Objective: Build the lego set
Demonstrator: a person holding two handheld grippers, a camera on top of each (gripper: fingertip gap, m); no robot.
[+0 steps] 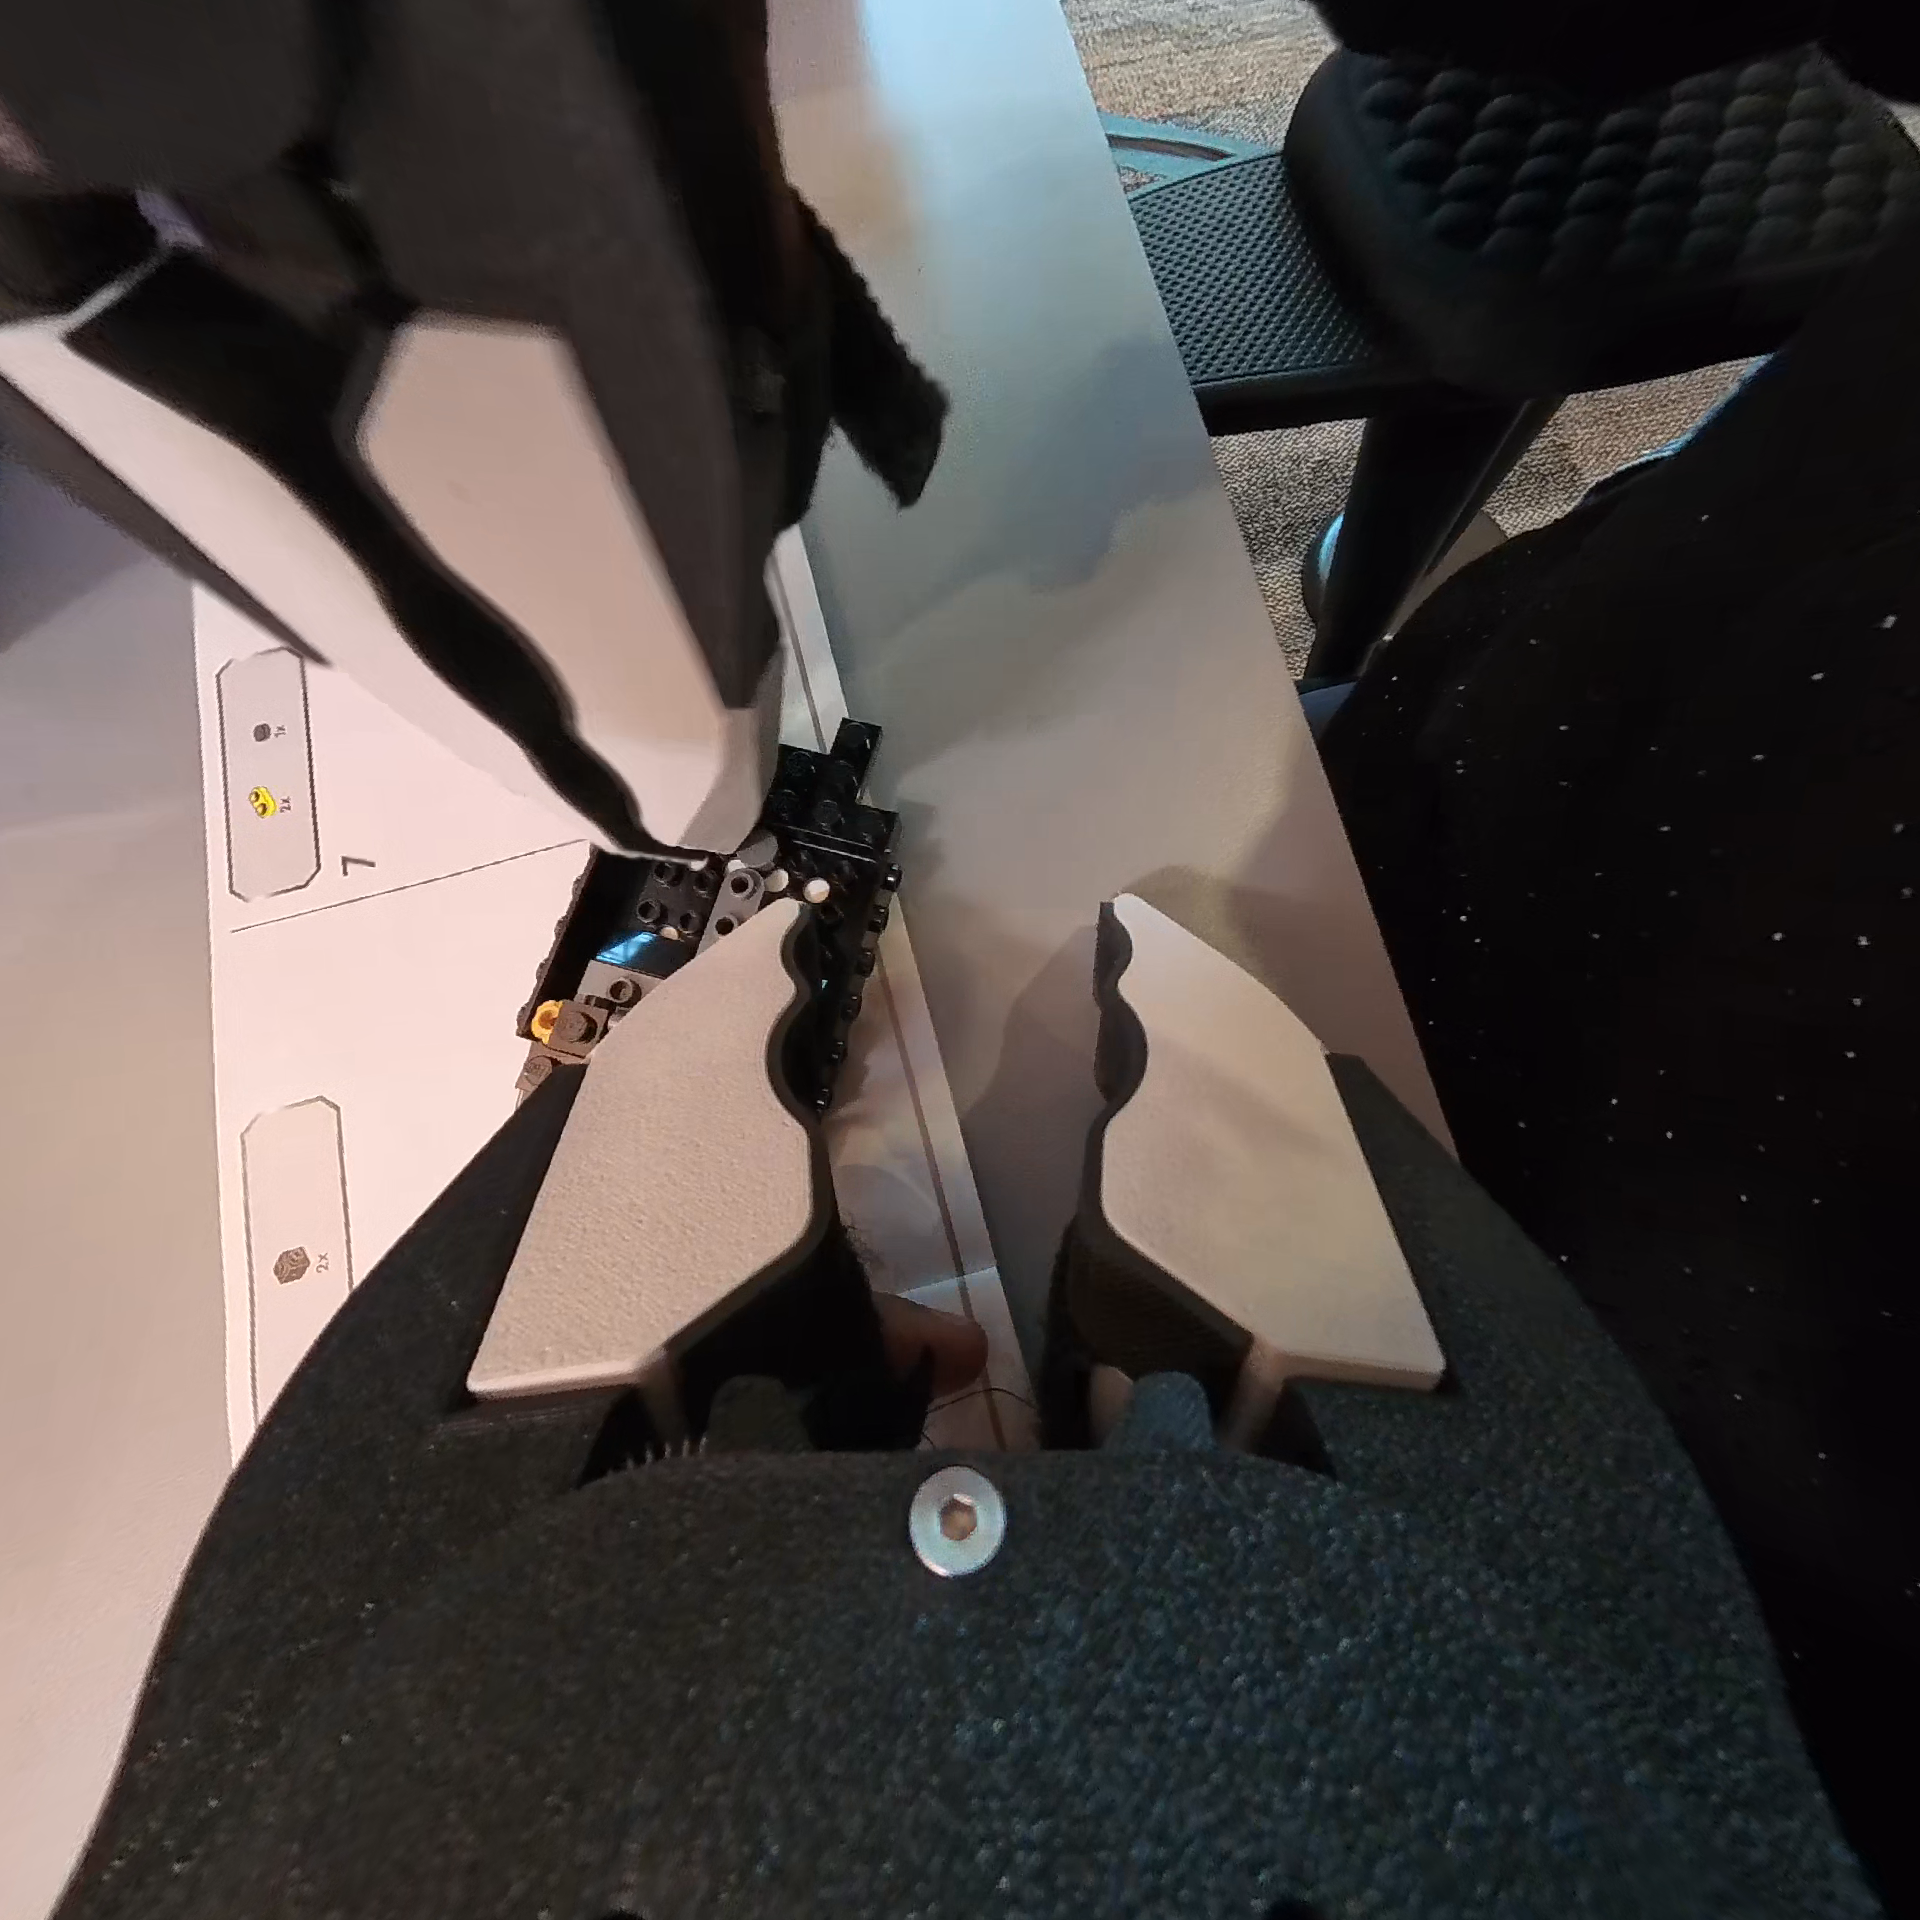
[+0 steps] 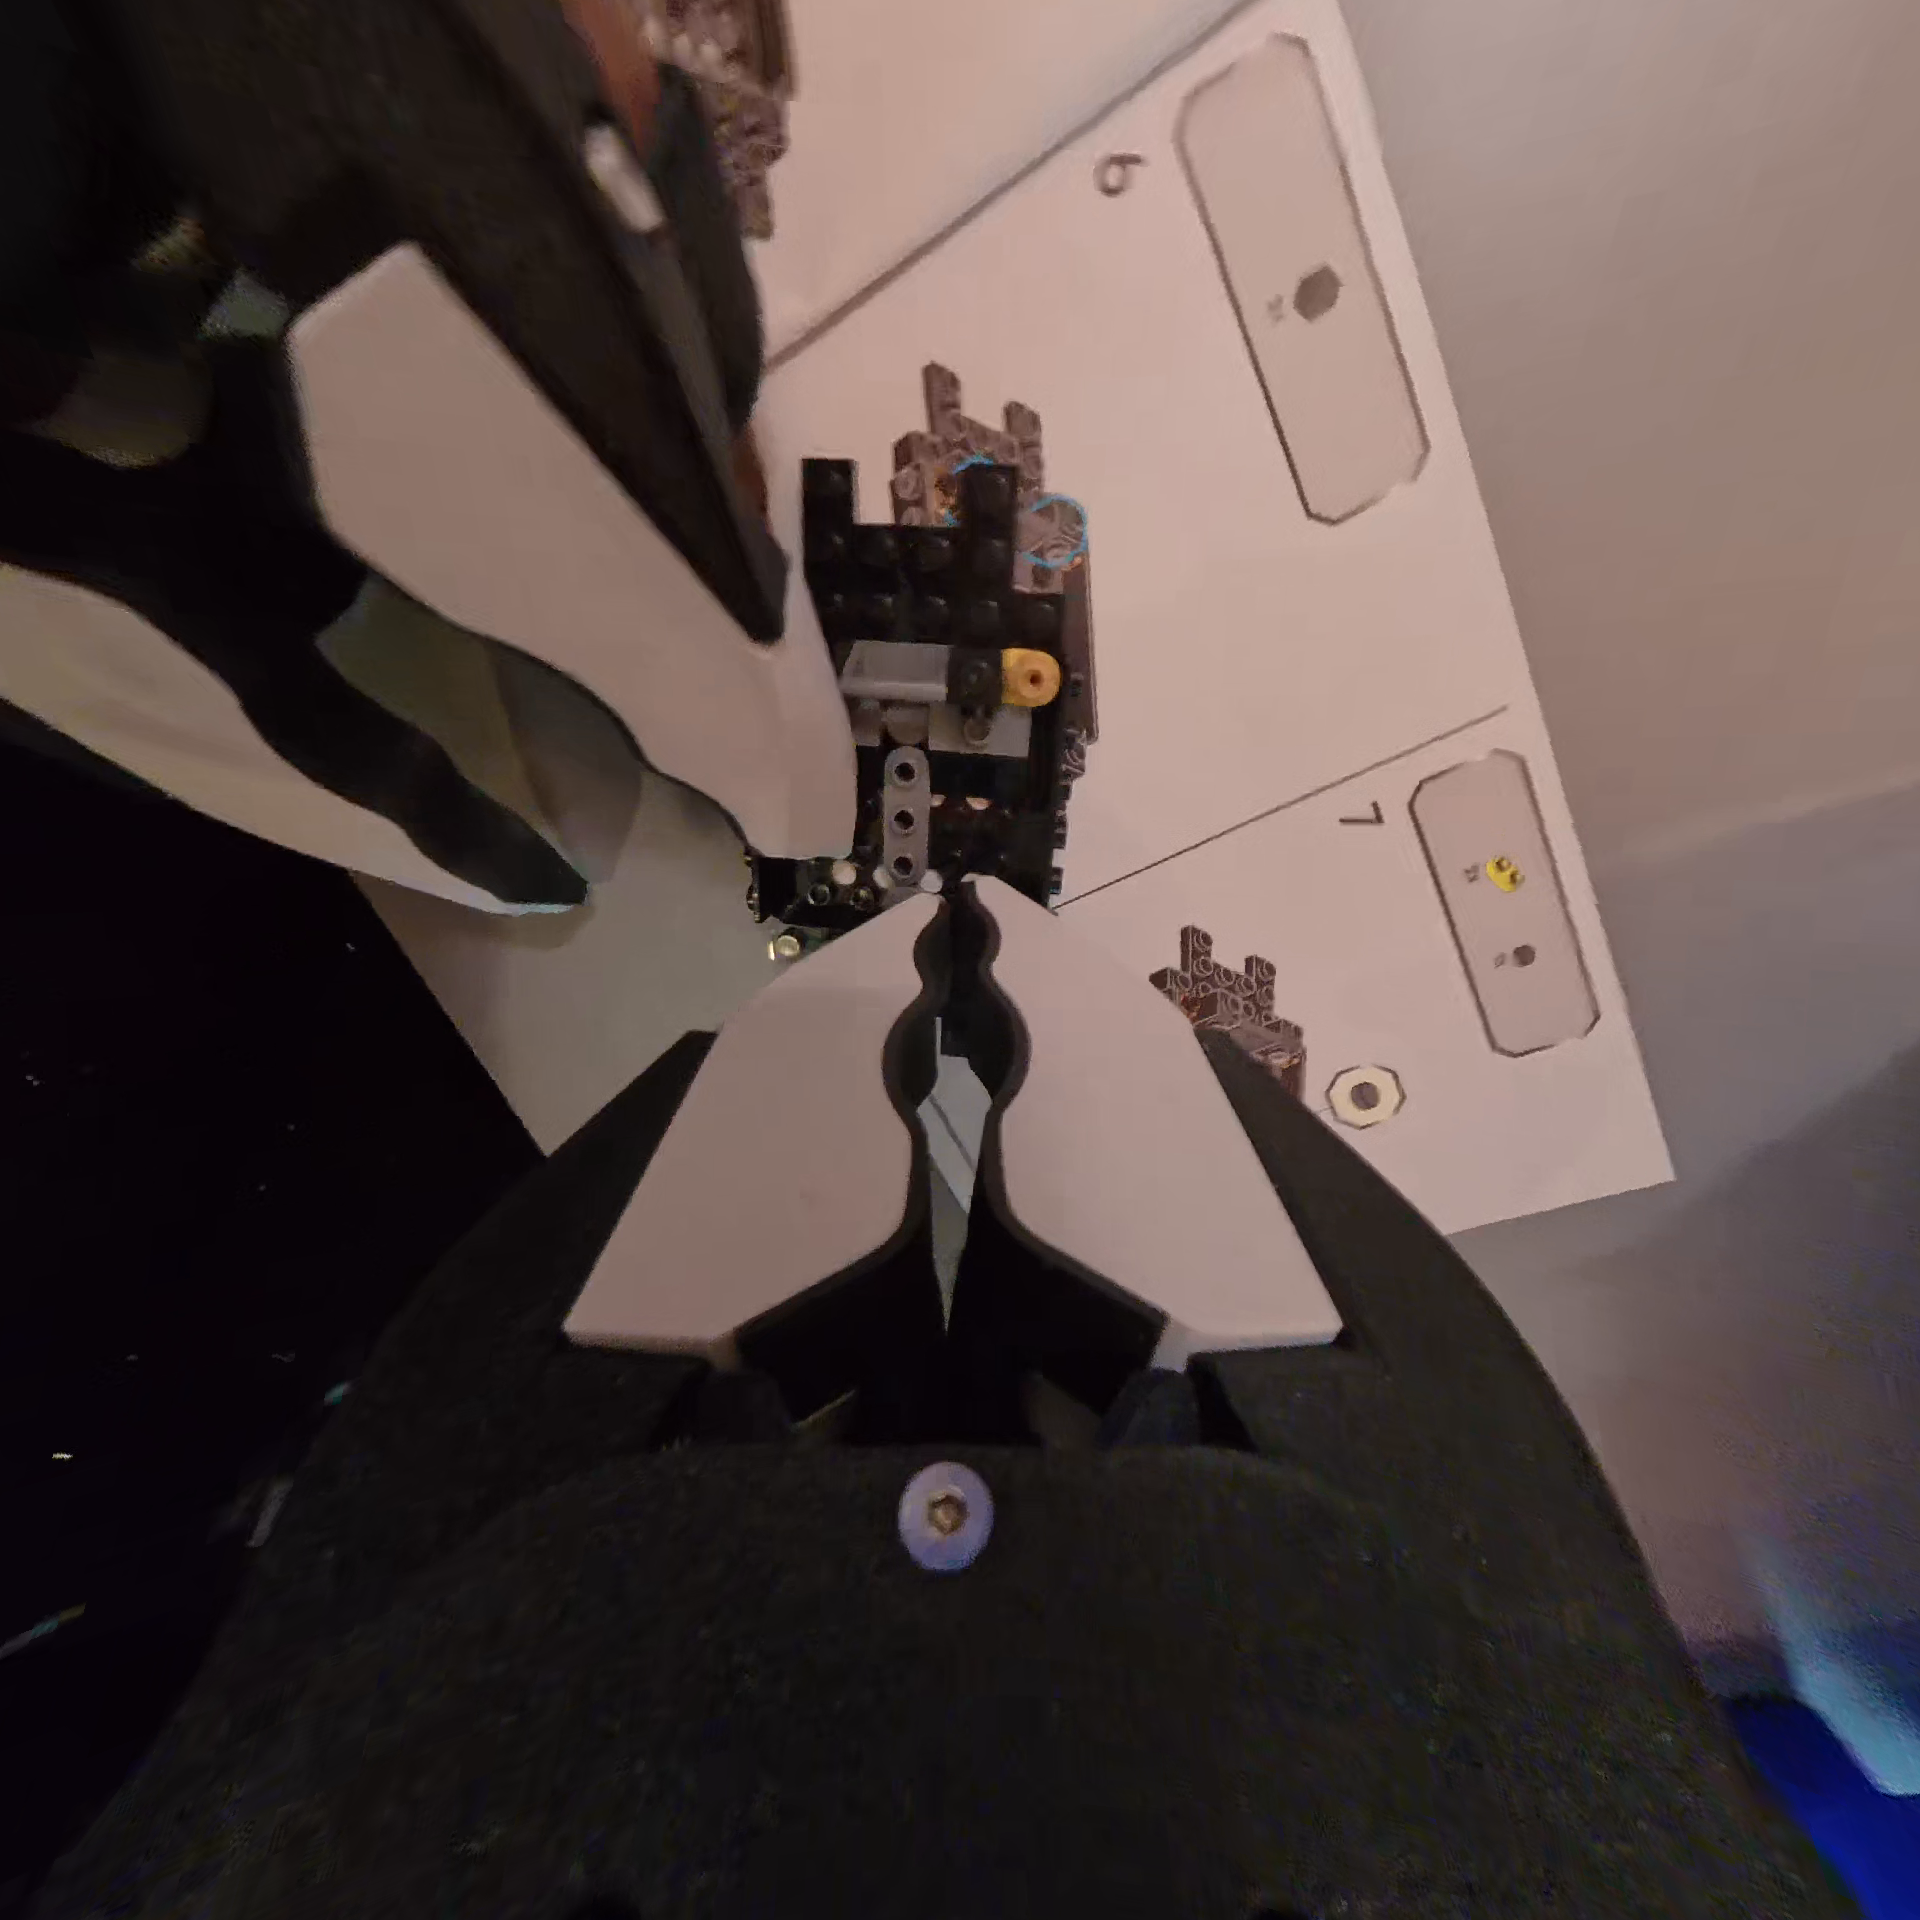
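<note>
A small black lego model (image 2: pixel 925 582) with grey parts and a yellow stud (image 2: pixel 1031 681) lies on the white instruction sheet (image 2: pixel 1247 675). It also shows in the left wrist view (image 1: pixel 831 821). My right gripper (image 2: pixel 956 906) is shut, with its tips touching the model's near edge beside a grey holed beam (image 2: pixel 904 821). Any piece between the tips is hidden. It enters the left wrist view from the upper left (image 1: pixel 665 847). My left gripper (image 1: pixel 951 914) is open, with its left finger against the model's side. In the right wrist view it comes in from the left (image 2: pixel 665 862).
The instruction sheet (image 1: pixel 416 987) lies near the table edge (image 1: pixel 1226 644). Beyond the edge are a black mesh chair (image 1: pixel 1299 270), a person's dark clothing (image 1: pixel 1662 1039) and carpet. A small pale ring (image 2: pixel 1361 1093) sits on the sheet. Something blue (image 2: pixel 1818 1766) is at the lower right.
</note>
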